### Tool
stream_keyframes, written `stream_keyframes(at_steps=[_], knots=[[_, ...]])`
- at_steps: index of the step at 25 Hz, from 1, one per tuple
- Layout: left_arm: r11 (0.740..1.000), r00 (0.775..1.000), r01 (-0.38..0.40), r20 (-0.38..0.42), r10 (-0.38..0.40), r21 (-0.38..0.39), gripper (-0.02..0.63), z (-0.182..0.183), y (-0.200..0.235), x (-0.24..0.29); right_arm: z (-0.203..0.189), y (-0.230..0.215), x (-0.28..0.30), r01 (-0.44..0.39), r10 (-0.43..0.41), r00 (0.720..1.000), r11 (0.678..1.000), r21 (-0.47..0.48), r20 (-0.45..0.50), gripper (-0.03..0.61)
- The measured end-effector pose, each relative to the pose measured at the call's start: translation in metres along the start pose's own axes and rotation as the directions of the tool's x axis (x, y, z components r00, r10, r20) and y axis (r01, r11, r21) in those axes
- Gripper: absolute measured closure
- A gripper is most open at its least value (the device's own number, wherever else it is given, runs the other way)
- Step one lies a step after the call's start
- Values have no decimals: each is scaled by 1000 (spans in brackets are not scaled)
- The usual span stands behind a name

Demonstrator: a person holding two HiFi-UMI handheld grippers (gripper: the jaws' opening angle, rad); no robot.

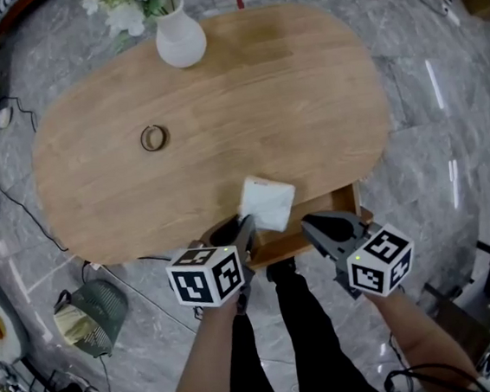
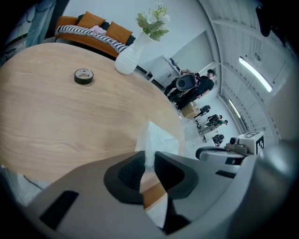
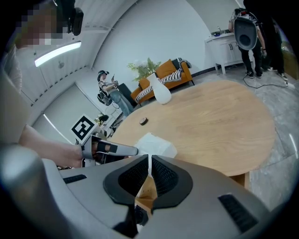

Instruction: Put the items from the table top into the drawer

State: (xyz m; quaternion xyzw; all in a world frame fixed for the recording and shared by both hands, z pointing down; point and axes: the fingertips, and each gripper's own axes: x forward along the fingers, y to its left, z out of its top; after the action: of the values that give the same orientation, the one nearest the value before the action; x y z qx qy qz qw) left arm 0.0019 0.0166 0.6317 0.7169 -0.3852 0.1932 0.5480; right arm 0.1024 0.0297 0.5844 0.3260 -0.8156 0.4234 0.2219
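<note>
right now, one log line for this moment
left gripper shut on white packet | right gripper shut, empty | drawer open | tape roll on table

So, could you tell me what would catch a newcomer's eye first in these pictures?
The soft white packet stands out, pinched in the left gripper at the near edge of the oval wooden table, beside the open wooden drawer. Farther off, a round-bellied white vase of flowers stands at the far edge, and a dark roll of tape lies alone to the left.
</note>
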Motion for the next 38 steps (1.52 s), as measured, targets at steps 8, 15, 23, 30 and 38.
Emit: stream_keyframes(at_steps=[8,15,23,30,38], knots=[[1000,1000,-1,12,0,21,549,-23,-10,-1,-22,-6,-4,17,-16,1000,1000,26,-7,535],[1000,1000,-4,21,4,-22,549,-51,-17,2,-31,-14,-3,21,-21,999,1000,-2,-32,535],[999,999,-18,33,19,-42,549,-80,-13,6,-41,-27,-5,27,-27,998,1000,-4,-55,535],[997,998,-14,56,19,-81,549,-98,-16,2,-54,-26,-1,18,-18,997,1000,-10,-81,535],[989,997,-59,50,66,-133,548,-117,-4,-2,-61,-24,8,4,-7,995,999,-32,-104,535]])
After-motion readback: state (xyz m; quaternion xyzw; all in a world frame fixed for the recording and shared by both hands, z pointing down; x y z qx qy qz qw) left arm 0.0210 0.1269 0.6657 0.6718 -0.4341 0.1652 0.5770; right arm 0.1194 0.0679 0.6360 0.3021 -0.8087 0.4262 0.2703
